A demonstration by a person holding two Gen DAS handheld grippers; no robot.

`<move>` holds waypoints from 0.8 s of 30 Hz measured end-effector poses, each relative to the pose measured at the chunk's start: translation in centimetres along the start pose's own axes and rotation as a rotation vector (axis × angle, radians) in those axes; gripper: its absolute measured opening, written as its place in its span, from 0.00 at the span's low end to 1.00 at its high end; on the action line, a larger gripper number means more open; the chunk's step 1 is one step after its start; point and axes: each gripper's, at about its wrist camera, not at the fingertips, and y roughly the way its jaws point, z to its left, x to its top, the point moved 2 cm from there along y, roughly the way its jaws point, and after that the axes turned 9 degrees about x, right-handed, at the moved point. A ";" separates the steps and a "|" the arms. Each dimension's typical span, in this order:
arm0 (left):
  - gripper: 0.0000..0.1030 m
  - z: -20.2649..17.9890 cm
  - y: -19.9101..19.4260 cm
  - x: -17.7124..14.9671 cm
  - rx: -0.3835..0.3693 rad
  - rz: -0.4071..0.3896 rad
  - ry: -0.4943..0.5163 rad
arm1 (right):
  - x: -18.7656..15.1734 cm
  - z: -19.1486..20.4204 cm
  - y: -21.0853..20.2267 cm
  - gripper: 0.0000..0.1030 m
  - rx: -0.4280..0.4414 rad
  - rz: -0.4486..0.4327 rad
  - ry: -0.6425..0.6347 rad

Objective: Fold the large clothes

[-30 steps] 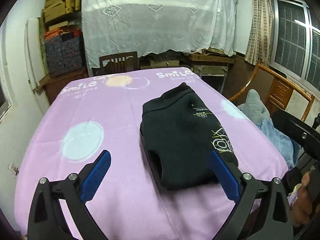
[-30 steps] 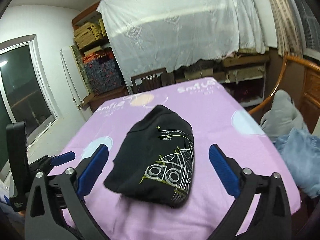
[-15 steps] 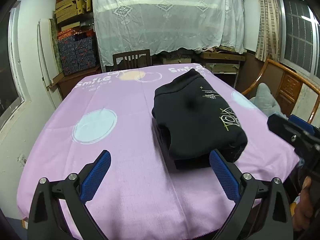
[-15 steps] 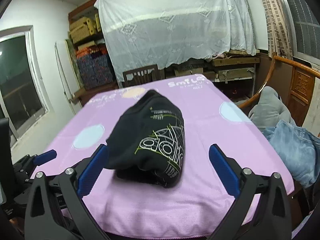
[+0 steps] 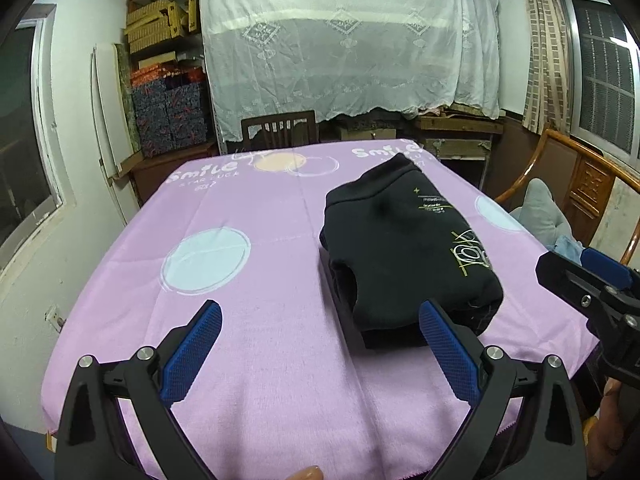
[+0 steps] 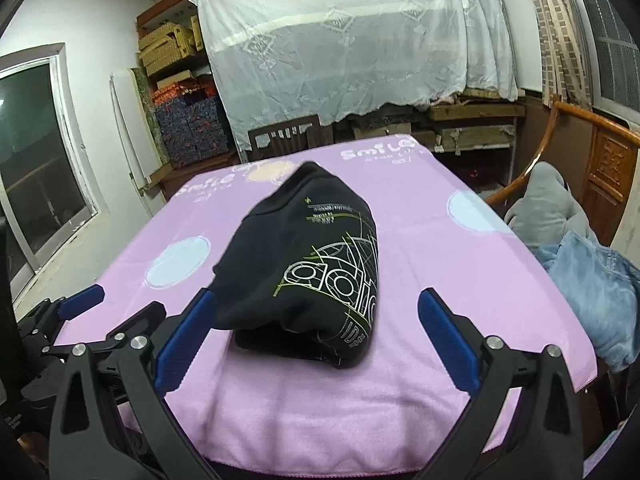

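A black garment (image 5: pixel 404 248) with a white and yellow print lies folded into a compact bundle on the pink cloth-covered table (image 5: pixel 240 280); it also shows in the right wrist view (image 6: pixel 312 264). My left gripper (image 5: pixel 320 350) is open and empty, held above the near table edge, left of the bundle. My right gripper (image 6: pixel 316 340) is open and empty, held back just in front of the bundle's near end. The right gripper also shows at the right edge of the left wrist view (image 5: pixel 592 280), and the left gripper at the left edge of the right wrist view (image 6: pixel 80 304).
A wooden chair (image 5: pixel 280 128) stands behind the far table edge. Grey and blue clothes (image 6: pixel 580 264) are piled on a wooden armchair (image 6: pixel 568 120) right of the table. Shelves with boxes (image 5: pixel 168 100) and a white sheet-covered stack (image 5: pixel 344 40) line the back wall.
Both grippers have pulled back toward the near table edge and risen, open and empty. The folded black garment stays in place on the table.
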 end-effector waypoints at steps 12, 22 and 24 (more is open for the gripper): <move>0.96 0.0 -2.6 0.2 0.006 -0.044 0.002 | -0.1 2.4 -3.7 0.95 0.015 -0.066 -0.068; 0.96 0.3 -1.1 0.2 -0.002 0.006 -0.010 | -0.5 2.1 -1.9 0.95 0.025 -0.006 -0.047; 0.96 0.2 -0.8 0.1 -0.007 0.017 -0.011 | -0.5 2.1 -1.5 0.95 0.029 0.007 -0.043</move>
